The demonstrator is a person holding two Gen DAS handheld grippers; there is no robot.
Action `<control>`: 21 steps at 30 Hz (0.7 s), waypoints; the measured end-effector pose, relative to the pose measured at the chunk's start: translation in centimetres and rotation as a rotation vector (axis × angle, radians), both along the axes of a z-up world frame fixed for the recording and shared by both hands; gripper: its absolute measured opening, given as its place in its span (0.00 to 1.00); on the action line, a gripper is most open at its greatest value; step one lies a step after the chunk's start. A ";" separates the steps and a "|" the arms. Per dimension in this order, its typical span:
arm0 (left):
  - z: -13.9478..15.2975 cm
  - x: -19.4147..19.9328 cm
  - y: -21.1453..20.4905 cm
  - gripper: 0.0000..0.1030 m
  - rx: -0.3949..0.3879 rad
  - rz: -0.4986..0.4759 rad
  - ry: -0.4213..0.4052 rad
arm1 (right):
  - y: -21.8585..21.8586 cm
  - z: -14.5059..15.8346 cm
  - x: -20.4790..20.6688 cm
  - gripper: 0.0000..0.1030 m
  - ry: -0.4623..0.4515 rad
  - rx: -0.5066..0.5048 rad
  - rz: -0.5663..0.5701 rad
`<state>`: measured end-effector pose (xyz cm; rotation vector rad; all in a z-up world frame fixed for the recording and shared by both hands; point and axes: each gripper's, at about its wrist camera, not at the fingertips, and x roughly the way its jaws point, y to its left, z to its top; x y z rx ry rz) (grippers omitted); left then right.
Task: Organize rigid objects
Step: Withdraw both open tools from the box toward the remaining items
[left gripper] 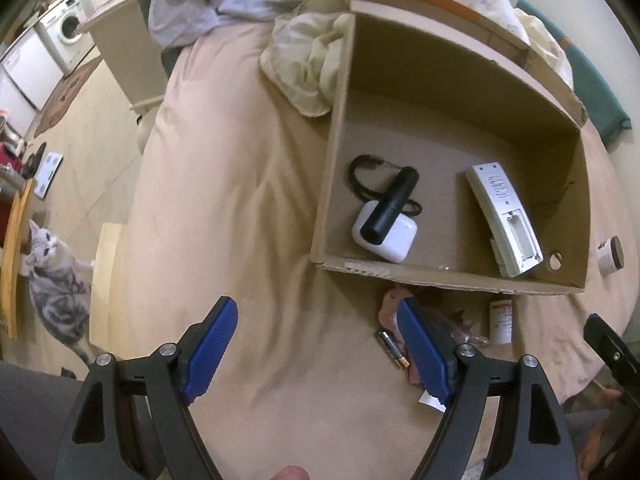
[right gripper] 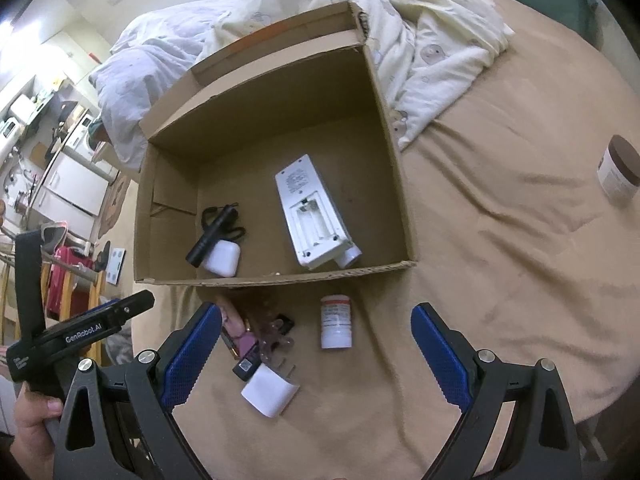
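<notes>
An open cardboard box [left gripper: 448, 280] [right gripper: 272, 274] lies on a tan bed. Inside are a black flashlight [left gripper: 390, 206] [right gripper: 210, 236] resting on a white case [left gripper: 396, 244] [right gripper: 224, 260], and a white remote [left gripper: 504, 216] [right gripper: 312, 212] with its battery bay open. In front of the box lie a white pill bottle [left gripper: 501, 320] [right gripper: 336, 322], a battery [left gripper: 392, 348], a white charger plug [right gripper: 270, 394] and pink and black small items [right gripper: 248, 340]. My left gripper [left gripper: 316, 348] is open and empty. My right gripper [right gripper: 316, 356] is open and empty, just below the bottle.
A brown-lidded jar [left gripper: 610, 256] [right gripper: 618, 172] stands on the bed right of the box. Crumpled bedding [left gripper: 308, 68] [right gripper: 428, 40] lies behind the box. A cat [left gripper: 56, 280] sits on the floor left of the bed. The left gripper's body [right gripper: 80, 332] shows at the right view's left edge.
</notes>
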<state>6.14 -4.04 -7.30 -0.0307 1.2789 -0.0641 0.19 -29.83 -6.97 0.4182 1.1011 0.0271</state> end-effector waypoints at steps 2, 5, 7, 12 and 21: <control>-0.4 0.1 0.2 0.78 0.002 0.013 0.016 | -0.3 -0.1 -0.1 0.98 0.005 0.004 -0.007; -1.0 0.3 0.4 0.78 -0.017 0.029 0.042 | -0.5 -0.3 -0.1 0.98 0.015 0.012 -0.014; -1.4 0.5 0.5 0.78 -0.024 0.032 0.055 | -0.6 -0.6 0.0 0.98 0.026 0.023 -0.017; -3.0 1.1 -0.7 0.78 -0.054 0.021 0.104 | -0.5 -1.0 0.5 0.98 0.043 0.044 -0.019; -7.4 2.0 -6.4 0.77 0.008 -0.194 0.216 | 0.2 -2.0 1.4 0.98 0.077 0.011 0.011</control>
